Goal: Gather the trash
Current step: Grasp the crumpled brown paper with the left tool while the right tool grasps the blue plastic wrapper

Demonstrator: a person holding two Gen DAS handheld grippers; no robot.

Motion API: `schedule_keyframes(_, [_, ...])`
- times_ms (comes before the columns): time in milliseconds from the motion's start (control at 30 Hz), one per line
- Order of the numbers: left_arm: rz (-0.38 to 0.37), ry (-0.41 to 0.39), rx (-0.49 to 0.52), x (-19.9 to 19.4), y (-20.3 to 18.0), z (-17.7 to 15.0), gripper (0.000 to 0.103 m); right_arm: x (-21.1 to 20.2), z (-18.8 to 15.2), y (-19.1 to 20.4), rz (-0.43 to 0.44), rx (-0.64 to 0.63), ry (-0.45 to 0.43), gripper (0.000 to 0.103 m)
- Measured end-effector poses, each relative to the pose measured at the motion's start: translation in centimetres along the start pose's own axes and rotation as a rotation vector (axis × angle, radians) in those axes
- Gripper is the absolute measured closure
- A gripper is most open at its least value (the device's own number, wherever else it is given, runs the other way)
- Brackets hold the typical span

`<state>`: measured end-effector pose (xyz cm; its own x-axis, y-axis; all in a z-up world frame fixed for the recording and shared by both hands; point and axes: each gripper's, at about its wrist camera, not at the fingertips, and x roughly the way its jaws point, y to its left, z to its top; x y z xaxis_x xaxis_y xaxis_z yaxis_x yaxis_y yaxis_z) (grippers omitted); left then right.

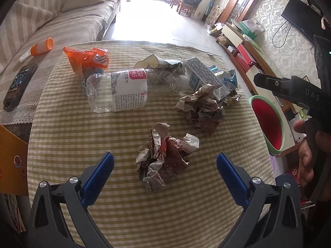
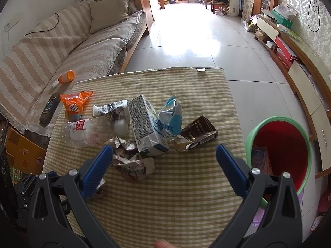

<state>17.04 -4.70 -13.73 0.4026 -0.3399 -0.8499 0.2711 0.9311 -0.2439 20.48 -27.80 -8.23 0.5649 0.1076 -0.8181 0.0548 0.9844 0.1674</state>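
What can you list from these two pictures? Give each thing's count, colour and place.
Paper wads: two, brown-white, near side of table.
Bottle: one, clear, lying left of centre.
Carton: one, white-blue, centre.
Orange bag: one, far left of table.
Blue wrapper: one, right of carton.
Dark box: one, brown, crushed, right.
Paper cup: one, white-black, behind bottle.
Bin: one, red inside, green rim, right of table.
Tablecloth: one, green-striped.
Sofa: one, beige, left.
Left gripper: open.
Right gripper: open.

Bin point(image 1: 269, 122) lower part behind table edge; carton point(image 2: 144, 124) hides crumpled paper point(image 2: 132, 163) partly.
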Motion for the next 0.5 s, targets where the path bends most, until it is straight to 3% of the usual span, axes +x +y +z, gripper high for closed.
schedule_keyframes(200, [0.0, 0.022, -0.007, 1.8, 0.3, 0.7, 0.008, 3.5, 1.6, -1.3, -0.001, 0.043, 0.029, 0.005])
schedule_keyframes(367, [0.009, 0.052, 0.017, 3.6, 0.0, 0.9, 0.01, 6.2, 2.1, -1.9, 0.013, 0.062, 0.074, 0.013])
schedule_keyframes(500, [0.019, 0.076, 0.024, 4.6, 0.0, 1.0, 0.021, 7.7, 2.2, -2.0, 0.022, 0.069, 0.099, 0.019])
